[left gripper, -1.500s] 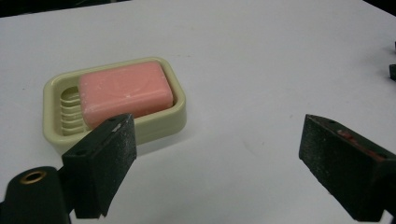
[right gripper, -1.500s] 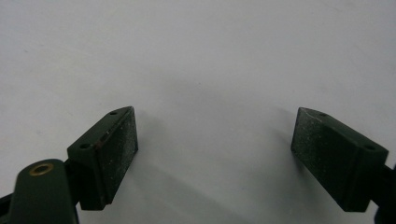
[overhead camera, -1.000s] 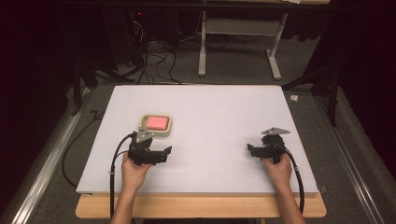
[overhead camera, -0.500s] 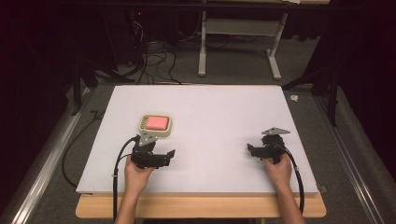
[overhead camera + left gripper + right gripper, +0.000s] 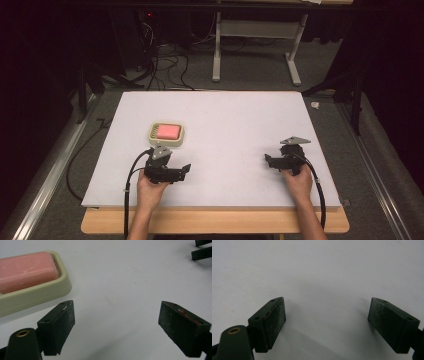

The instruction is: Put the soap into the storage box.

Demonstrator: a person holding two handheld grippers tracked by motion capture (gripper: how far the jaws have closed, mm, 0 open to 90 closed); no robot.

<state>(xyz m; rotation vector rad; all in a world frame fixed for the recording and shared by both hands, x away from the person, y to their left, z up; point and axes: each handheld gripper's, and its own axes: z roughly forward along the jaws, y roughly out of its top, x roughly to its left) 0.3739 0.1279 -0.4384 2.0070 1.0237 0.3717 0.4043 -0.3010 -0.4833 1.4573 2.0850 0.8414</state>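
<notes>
A pink bar of soap [image 5: 168,131] lies in a cream soap dish [image 5: 154,137] on the white table, left of centre. My left gripper [image 5: 185,172] rests just in front of the dish, held in a hand, with its jaws pointing right. In the left gripper view the soap [image 5: 25,270] and the dish [image 5: 42,293] sit at the upper left, outside the jaws of my left gripper [image 5: 116,322], which is open over bare table. My right gripper [image 5: 268,162] sits near the front right, pointing left. In its own view the right gripper [image 5: 327,322] is open with nothing between its jaws.
The white table top [image 5: 225,120] lies on a wooden board [image 5: 215,222]. The right gripper's jaw tips [image 5: 202,250] appear at the top right of the left gripper view. Cables and a metal stand's legs [image 5: 255,70] are on the dark floor behind the table.
My left gripper has drifted slightly right and toward the front edge, away from the dish. The right gripper has stayed where it was.
</notes>
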